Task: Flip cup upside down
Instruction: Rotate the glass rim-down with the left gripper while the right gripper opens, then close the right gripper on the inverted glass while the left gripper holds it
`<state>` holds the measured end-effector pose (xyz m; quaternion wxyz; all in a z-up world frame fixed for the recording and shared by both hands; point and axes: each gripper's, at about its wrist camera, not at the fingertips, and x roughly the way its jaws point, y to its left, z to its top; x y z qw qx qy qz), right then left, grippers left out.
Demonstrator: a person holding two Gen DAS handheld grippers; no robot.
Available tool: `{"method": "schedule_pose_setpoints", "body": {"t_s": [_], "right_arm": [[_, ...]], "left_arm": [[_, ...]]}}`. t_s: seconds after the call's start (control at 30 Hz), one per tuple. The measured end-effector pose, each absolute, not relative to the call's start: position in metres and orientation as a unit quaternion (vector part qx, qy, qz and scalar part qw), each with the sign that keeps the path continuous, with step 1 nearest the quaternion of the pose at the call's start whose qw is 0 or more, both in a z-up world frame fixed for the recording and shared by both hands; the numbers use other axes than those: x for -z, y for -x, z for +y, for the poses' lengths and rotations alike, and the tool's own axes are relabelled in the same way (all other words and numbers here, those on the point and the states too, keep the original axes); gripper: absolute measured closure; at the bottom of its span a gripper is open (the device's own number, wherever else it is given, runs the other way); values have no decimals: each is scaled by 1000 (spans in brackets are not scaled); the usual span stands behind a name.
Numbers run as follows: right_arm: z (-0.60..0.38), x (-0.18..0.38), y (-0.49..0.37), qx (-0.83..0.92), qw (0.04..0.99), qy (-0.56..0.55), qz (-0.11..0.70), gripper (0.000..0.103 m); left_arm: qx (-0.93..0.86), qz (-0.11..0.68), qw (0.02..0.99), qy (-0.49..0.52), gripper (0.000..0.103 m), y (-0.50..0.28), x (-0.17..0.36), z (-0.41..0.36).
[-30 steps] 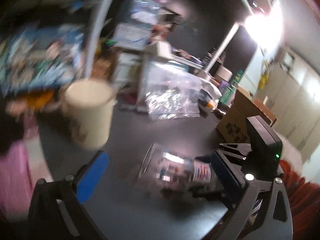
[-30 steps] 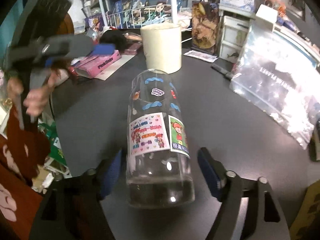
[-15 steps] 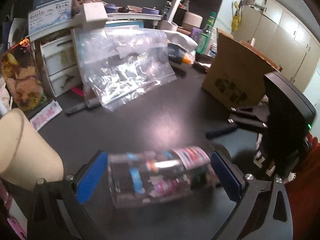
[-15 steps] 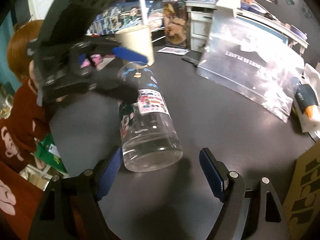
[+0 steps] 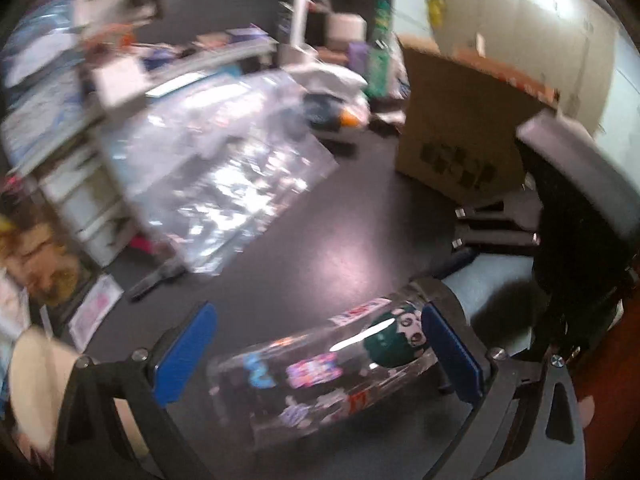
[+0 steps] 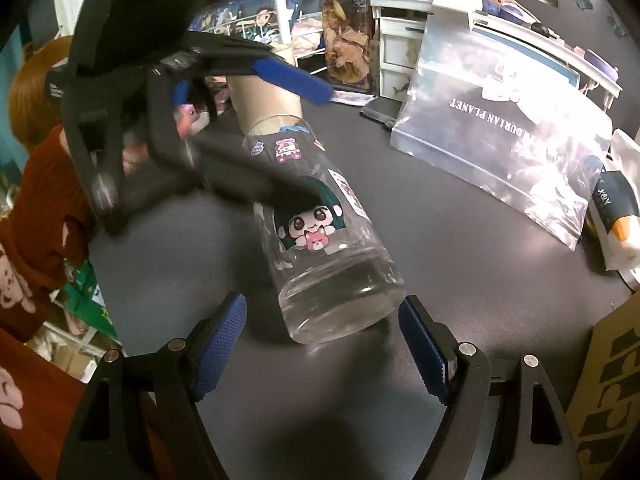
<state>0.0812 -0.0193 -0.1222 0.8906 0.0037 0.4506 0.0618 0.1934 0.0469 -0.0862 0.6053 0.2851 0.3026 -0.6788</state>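
Mid-flip: the clear sticker-covered glass cup (image 6: 320, 216) hangs tilted above the dark tabletop (image 6: 460, 240), its thick base low between the right gripper (image 6: 322, 350) pads, which stand wide apart and touch nothing. Farther up, the left gripper (image 5: 316, 356) straddles the cup's upper body; its pads look spread, and with the blur I cannot tell whether they actually grip. The next move, I judge, calls for a firm pinch and a roll onto the rim. A cream cup (image 6: 266, 94) stands behind.
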Motion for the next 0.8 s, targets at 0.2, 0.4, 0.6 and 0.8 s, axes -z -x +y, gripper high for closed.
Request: {"method": "schedule_pose_setpoints", "body": {"t_s": [0.2, 0.4, 0.6, 0.8], "right_arm": [[-27, 122, -79, -31, 893, -9, 449, 27], [-39, 123, -83, -19, 892, -23, 450, 27], [-61, 122, -82, 43, 892, -63, 446, 27], [-83, 121, -79, -25, 877, -232, 419, 27]], "left_arm": [[693, 347, 568, -279, 10, -199, 90, 42], [690, 351, 554, -307, 10, -192, 100, 49], [671, 366, 558, -323, 23, -186, 110, 56], [646, 398, 576, -304, 42, -186, 114, 70]]}}
